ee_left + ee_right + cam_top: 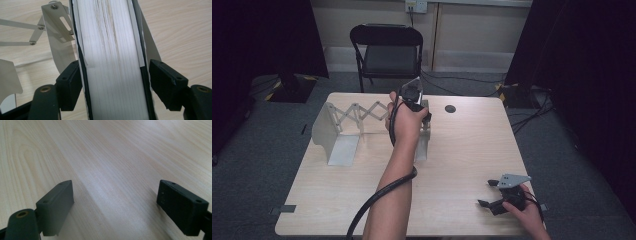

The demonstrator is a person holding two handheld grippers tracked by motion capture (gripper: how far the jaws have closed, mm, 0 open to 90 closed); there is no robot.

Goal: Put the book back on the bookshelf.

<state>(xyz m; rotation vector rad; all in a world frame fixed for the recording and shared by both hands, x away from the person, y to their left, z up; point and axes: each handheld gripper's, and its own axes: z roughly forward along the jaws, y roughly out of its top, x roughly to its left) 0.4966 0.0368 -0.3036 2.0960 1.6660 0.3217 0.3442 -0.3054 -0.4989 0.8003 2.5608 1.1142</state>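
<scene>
Metal on the left side of the table (462, 165): an expanding bookend rack (343, 131) stands there, its bent end plate (328, 131) out at the far left and a scissor lattice (362, 114) running rightward from it. Follow that lattice along and you reach the left gripper (413, 100), held over the rack's right end plate (424, 137) by an arm that comes up from the bottom edge with a thick black cable (379, 197) trailing along it. In the left gripper view a book (112, 62) stands on edge between the two black pads (70, 85), white page edges facing the camera, dark covers on both sides. The left pad sits right against the cover, while the right pad stands a little off its side, so these jaws look loosened around the book rather than squeezing it. The shiny plate and lattice rivets (53, 6) show just left of the book. A small dark round disc (450, 108) lies on the wood just right of that hand. Over to the near right corner, the right gripper (488, 194) rests low by the table edge, well apart from the rack. Its jaws are spread wide over bare pale wood (107, 170), nothing between them.
</scene>
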